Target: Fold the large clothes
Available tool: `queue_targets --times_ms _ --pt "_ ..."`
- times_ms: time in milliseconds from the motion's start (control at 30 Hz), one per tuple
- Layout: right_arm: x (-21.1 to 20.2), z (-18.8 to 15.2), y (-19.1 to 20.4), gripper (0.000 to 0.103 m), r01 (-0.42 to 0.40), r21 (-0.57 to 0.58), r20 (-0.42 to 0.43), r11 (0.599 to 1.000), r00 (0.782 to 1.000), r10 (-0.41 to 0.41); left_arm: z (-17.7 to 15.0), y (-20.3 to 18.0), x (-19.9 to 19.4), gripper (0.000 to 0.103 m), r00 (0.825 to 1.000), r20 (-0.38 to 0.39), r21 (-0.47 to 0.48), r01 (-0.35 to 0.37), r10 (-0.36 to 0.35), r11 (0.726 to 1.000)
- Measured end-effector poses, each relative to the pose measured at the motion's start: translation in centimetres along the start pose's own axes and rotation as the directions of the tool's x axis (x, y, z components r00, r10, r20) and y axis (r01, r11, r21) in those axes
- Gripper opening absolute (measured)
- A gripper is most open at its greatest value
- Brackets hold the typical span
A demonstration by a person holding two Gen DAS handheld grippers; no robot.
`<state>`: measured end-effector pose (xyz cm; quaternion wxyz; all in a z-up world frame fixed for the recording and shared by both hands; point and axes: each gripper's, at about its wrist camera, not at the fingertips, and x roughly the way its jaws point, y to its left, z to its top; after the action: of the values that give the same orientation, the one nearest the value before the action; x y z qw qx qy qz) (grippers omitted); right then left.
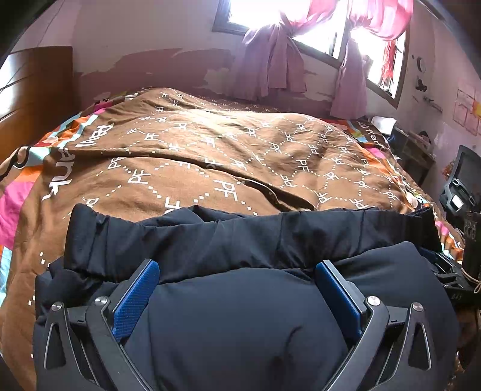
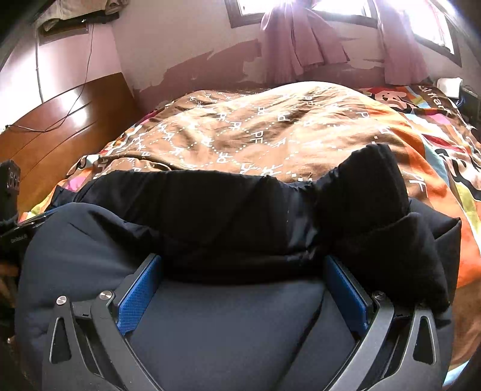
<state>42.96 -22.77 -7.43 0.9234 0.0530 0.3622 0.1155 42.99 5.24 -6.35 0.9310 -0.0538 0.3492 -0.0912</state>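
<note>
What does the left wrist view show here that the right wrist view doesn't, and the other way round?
Only the left wrist view shows the dark monitor at the bed's right side and the bright pink curtain over the window. Only the right wrist view shows the cable trailing across the wooden headboard and the monkey cartoon on the bedspread. Both show the dark padded jacket lying on the brown bedspread, with the open left gripper and right gripper over it.
</note>
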Motion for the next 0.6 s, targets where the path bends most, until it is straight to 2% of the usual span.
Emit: queue_targets --times_ms 200,433,533,600 --pt "0.0 0.4 0.0 0.102 0.009 -0.007 0.013 1.0 1.0 -0.009 0.0 0.1 0.0 0.103 1.0 0.009 0.004 -0.004 0.004 1.0" --pt "-1.1 0.3 0.8 0.102 0.067 -0.042 0.06 0.997 0.996 -0.065 -0.5 0.2 -0.7 0.103 0.999 0.047 0.009 -0.006 0.005 1.0" --pt "-2.1 0.2 0.9 0.102 0.087 -0.043 0.066 0.995 0.994 -0.084 -0.3 0.2 -1.6 0.103 1.0 0.011 -0.011 -0.018 0.018 1.0" --pt "-3.7 -0.1 0.5 0.102 0.065 -0.038 0.081 0.997 0.995 -0.062 -0.5 0.2 -2.9 0.103 1.0 -0.005 -0.035 -0.019 0.019 0.999"
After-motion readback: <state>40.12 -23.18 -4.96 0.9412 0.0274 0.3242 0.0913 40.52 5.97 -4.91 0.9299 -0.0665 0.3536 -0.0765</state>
